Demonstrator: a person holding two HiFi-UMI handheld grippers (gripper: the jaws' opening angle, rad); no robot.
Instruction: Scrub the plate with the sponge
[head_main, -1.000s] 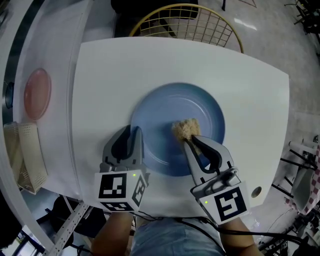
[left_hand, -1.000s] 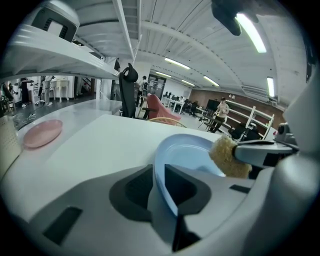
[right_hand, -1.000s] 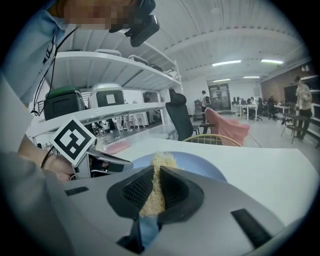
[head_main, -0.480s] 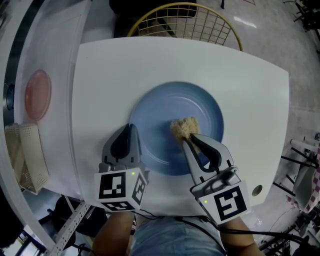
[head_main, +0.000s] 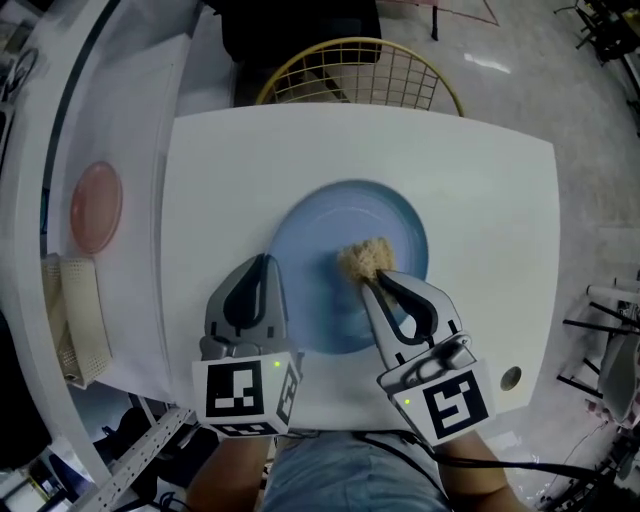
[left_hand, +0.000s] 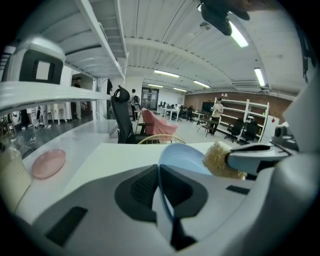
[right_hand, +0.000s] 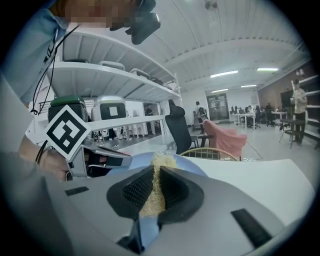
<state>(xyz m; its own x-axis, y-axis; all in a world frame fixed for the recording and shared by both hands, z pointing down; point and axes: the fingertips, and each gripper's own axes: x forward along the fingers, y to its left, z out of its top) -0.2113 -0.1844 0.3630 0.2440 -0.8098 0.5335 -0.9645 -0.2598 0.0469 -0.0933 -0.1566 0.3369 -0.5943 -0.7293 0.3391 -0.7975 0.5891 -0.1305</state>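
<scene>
A round blue plate (head_main: 330, 240) lies on the white table (head_main: 480, 210), its near-left rim pinched between the jaws of my left gripper (head_main: 266, 268), which is shut on it. The rim runs as a thin blue edge between those jaws in the left gripper view, where the plate (left_hand: 181, 156) rises beyond. A tan fibrous sponge (head_main: 366, 259) rests on the plate's middle, held by my right gripper (head_main: 377, 280), shut on it. In the right gripper view the sponge (right_hand: 154, 192) fills the gap between the jaws, with the plate (right_hand: 192, 167) just behind.
A pink dish (head_main: 96, 207) and a beige mesh item (head_main: 78, 320) sit on the white counter to the left. A yellow wire chair (head_main: 358, 68) stands beyond the table's far edge. A small hole (head_main: 511, 378) is near the table's right front corner.
Both grippers keep their holds. The sponge has hardly moved on the plate. The head view has shifted, so the table and the plate sit slightly lower and to the right.
</scene>
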